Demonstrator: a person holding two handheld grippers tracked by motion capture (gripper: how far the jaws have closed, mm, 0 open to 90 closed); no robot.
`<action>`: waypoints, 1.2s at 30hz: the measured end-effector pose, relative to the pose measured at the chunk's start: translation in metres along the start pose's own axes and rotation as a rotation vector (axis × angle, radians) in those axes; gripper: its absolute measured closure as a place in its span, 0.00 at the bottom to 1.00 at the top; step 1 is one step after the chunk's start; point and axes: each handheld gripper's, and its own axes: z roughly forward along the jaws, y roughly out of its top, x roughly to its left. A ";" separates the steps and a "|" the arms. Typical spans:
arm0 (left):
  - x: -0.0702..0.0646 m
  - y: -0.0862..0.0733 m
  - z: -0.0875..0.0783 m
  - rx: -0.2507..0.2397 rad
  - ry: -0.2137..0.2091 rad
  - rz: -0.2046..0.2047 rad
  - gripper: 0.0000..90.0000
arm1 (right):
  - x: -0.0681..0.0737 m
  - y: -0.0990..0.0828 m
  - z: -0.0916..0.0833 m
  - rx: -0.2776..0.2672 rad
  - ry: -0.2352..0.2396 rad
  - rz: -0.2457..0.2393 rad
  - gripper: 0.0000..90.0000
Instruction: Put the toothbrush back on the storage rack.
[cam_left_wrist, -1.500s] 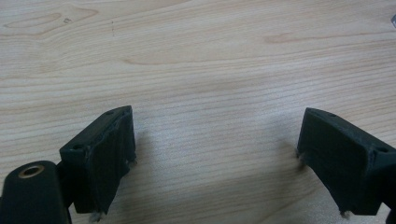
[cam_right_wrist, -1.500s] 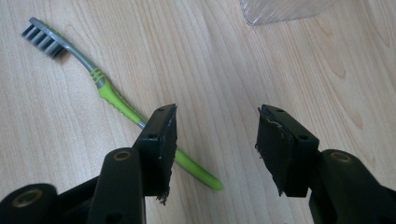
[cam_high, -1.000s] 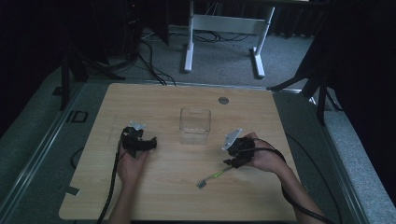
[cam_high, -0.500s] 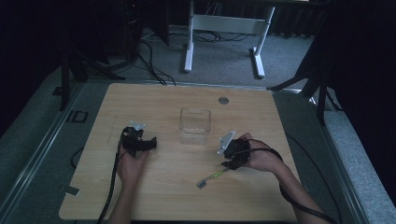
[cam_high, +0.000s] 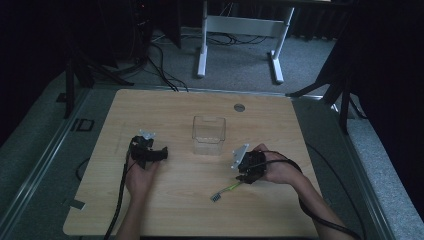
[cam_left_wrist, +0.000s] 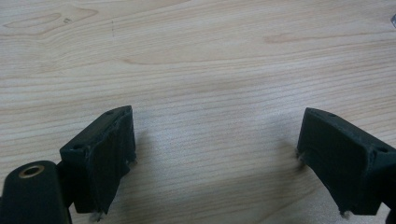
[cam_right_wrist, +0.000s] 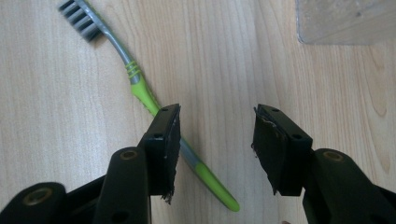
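Note:
A green and grey toothbrush (cam_right_wrist: 140, 91) lies flat on the wooden table (cam_high: 170, 107); in the high view the toothbrush (cam_high: 226, 190) sits just in front of my right hand. My right gripper (cam_right_wrist: 215, 140) is open right above its handle, which passes under the left jaw and ends between the jaws. In the high view the right gripper (cam_high: 245, 167) is low over the table. My left gripper (cam_left_wrist: 215, 154) is open over bare wood, jaws wide apart, and the left gripper (cam_high: 150, 152) rests left of centre. A clear plastic box (cam_high: 209, 135) stands between the two grippers.
A corner of the clear box (cam_right_wrist: 343, 21) shows at the top right of the right gripper view. A small round grommet (cam_high: 239, 107) sits near the table's far edge. Cables trail from both grippers over the front edge. A white desk frame (cam_high: 240, 30) stands beyond the table.
My right gripper has moved slightly forward and left, down toward the toothbrush handle. The left gripper has stayed in place.

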 end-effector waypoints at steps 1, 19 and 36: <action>0.000 0.000 0.000 0.000 0.000 0.000 0.13 | 0.000 0.001 0.000 0.002 0.001 -0.006 0.57; 0.000 0.000 0.000 0.000 0.000 0.000 0.13 | 0.004 0.005 0.001 0.018 0.037 -0.060 0.58; 0.000 0.000 0.000 -0.001 0.000 0.000 0.13 | 0.002 0.010 0.001 0.037 0.101 -0.128 0.58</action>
